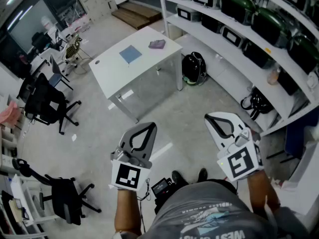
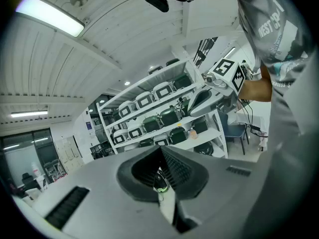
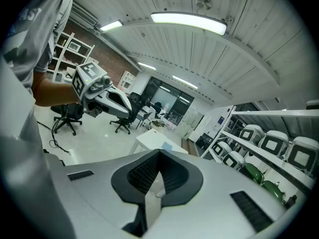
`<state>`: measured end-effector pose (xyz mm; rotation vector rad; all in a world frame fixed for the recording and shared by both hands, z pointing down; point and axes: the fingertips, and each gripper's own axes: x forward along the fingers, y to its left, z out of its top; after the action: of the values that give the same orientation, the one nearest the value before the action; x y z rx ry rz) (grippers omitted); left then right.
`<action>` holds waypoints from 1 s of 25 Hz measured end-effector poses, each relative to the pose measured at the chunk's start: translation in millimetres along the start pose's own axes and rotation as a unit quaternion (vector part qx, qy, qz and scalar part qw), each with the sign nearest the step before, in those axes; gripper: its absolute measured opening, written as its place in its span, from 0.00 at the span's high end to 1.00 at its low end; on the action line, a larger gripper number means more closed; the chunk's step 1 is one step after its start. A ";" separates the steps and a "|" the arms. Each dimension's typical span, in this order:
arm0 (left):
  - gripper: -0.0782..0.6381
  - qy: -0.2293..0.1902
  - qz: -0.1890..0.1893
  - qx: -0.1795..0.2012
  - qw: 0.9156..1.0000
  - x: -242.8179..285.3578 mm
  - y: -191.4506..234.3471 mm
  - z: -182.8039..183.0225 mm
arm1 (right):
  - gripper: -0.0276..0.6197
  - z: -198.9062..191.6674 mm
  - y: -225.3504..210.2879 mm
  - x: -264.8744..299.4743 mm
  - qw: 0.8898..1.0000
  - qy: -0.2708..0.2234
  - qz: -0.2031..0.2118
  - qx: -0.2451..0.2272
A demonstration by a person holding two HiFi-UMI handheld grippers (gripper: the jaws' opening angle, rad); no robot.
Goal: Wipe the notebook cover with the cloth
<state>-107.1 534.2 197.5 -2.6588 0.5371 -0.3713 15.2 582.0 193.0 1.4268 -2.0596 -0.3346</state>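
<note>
Grey polished floor (image 1: 199, 108) fills most of what you see from your head, and it throws back the ceiling lights. White shelving (image 1: 224, 59) runs along the right side, loaded with green and white cases. The white table (image 1: 112, 73) stands well ahead of you, out in the open floor, turned so that one corner points towards you. Black office chairs (image 1: 42, 101) cluster off to the left, and a black bag (image 1: 194, 67) sits on the floor by the table's right-hand leg.

Your left gripper (image 1: 148, 127) and right gripper (image 1: 211, 117) are both held low in front of your body, far short of the table. Each has its jaws closed tip to tip with nothing between them; the gripper views show the ribbed pads meeting at a point.

The notebook (image 1: 130, 54) lies flat and closed near the middle of the table. Its cover is a plain pale blue with no marking you can make out from here. The cloth (image 1: 157, 44) is a small crumpled mauve heap near the table's right-hand corner, apart from the notebook.
</note>
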 end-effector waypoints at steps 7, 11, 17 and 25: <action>0.89 0.001 -0.002 -0.001 1.000 2.8 -0.9 1.4 | 0.91 -1.2 -1.6 0.2 1.000 0.000 0.000 0.001; 0.89 0.000 -0.002 -0.003 1.000 4.5 0.5 -0.7 | 0.91 -3.9 -2.6 2.3 1.000 0.004 -0.002 0.004; 0.89 0.003 -0.003 -0.003 1.000 2.2 3.9 -5.8 | 0.91 -1.0 1.4 7.8 1.000 -0.003 0.002 0.018; 0.89 0.001 -0.011 -0.006 1.000 -0.2 13.6 -15.1 | 0.91 3.7 3.9 21.0 1.000 -0.002 -0.002 0.031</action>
<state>-116.5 517.9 205.0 -2.6773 0.5131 -0.3787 5.0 563.9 199.1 1.4679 -2.0874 -0.2791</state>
